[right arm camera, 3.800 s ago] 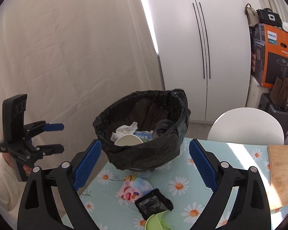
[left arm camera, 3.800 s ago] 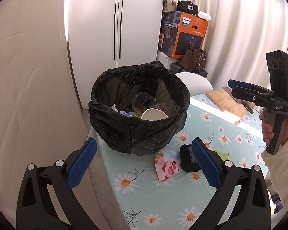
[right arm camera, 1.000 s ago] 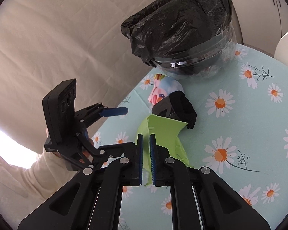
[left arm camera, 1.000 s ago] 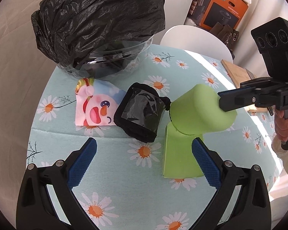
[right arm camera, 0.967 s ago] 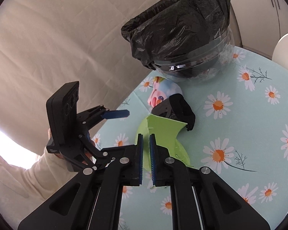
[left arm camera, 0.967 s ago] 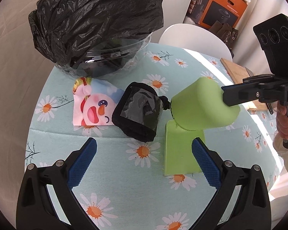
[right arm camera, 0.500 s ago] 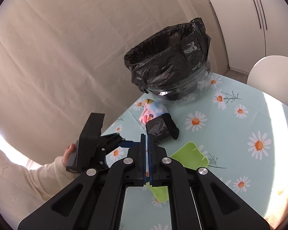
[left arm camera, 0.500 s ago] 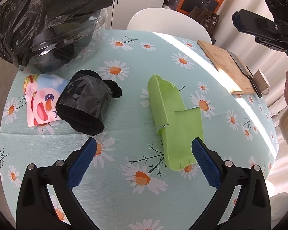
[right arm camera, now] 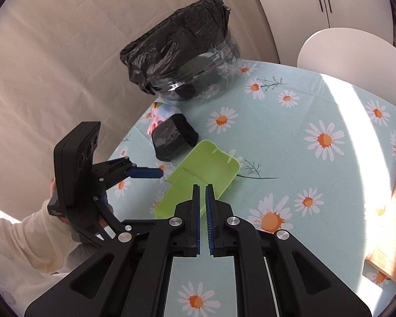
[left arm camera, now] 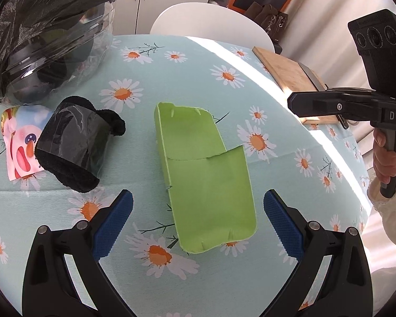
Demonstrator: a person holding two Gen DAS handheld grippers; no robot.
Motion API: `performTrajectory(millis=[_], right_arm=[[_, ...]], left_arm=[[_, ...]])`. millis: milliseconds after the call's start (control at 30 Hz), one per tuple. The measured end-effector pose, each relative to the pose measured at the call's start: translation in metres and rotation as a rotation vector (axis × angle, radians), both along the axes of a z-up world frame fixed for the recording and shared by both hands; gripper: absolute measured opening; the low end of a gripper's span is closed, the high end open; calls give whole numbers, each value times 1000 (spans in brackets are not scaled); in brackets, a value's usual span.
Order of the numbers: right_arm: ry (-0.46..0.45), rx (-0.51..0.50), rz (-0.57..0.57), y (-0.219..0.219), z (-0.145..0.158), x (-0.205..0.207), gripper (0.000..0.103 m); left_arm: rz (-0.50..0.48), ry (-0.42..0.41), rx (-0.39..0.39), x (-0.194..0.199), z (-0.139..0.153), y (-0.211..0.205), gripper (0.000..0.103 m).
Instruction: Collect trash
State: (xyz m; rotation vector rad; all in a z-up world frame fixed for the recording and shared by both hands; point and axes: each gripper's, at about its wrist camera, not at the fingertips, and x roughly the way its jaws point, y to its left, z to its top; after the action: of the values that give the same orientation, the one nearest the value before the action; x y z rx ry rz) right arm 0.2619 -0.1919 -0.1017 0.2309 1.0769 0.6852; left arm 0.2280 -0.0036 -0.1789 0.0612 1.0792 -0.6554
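**Ana:** Left wrist view has the green tray (left arm camera: 206,169) lying flat on the table (left arm camera: 250,105), open side up, between the two blue pads of the left claw (left arm camera: 196,212), which stand wide apart with nothing clamped.

**Ben:** Which way does it run?

**Ana:** Its long axis goes from near the claw away toward the far side of the table, leaning slightly left at the far end. A cut crosses its right wall about midway.

**Ben:** And the right claw (right arm camera: 202,203)?

**Ana:** Pads drawn together, only a thin slit between them, nothing in it. It hangs above the tray's near end.

**Ben:** Neighbours?

**Ana:** A black wrapped bundle (left arm camera: 74,145) just left of the tray, apart from it; beyond that, the black-lined bin (right arm camera: 182,52).
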Motion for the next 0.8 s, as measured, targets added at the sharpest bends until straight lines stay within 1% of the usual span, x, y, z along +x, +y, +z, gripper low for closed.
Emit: performTrajectory(millis=[100,167,233,267,333,367,400,433,467,533,667,733,767,800], right_arm=[[15,-22,-14,-3,-8,3,7],[26,-26,-16,-4,-12,5,8],[33,-38,-18,-4,-17,6,17],[37,-45,-20,-4,-19,7,19],[47,-51,-19,-3,-22,7,30],[52,-54,-16,-2,-24,7,34],[54,-59,-11,1,-26,7,40],[57,-62,-2,4,-28,7,43],[61,-65,5,7,-30,7,43],[78,-58,13,14,-34,8,48],[111,-51,34,33,-42,11,48],[144,-30,40,41,-46,13,48],[148,-36,47,46,-46,13,48],[148,-72,48,51,-47,13,48]], left_arm=[[-17,1,-14,-3,-2,-4,97],[-18,2,-3,-4,-5,-7,97],[-18,11,6,-3,-8,-10,97],[-14,14,8,-2,-10,-11,97],[-8,22,0,-1,-11,-10,97],[-5,26,-6,-1,-11,-10,97],[-4,30,-11,-1,-10,-9,97],[-7,33,-11,-1,-10,-9,97],[-10,33,-4,-2,-10,-9,97],[-20,22,10,-4,-8,-10,97],[-37,10,36,-10,-4,-9,97],[-36,0,46,-13,-2,-8,97],[-37,-1,40,-14,-1,-6,97],[-38,1,32,-15,0,-5,97]])
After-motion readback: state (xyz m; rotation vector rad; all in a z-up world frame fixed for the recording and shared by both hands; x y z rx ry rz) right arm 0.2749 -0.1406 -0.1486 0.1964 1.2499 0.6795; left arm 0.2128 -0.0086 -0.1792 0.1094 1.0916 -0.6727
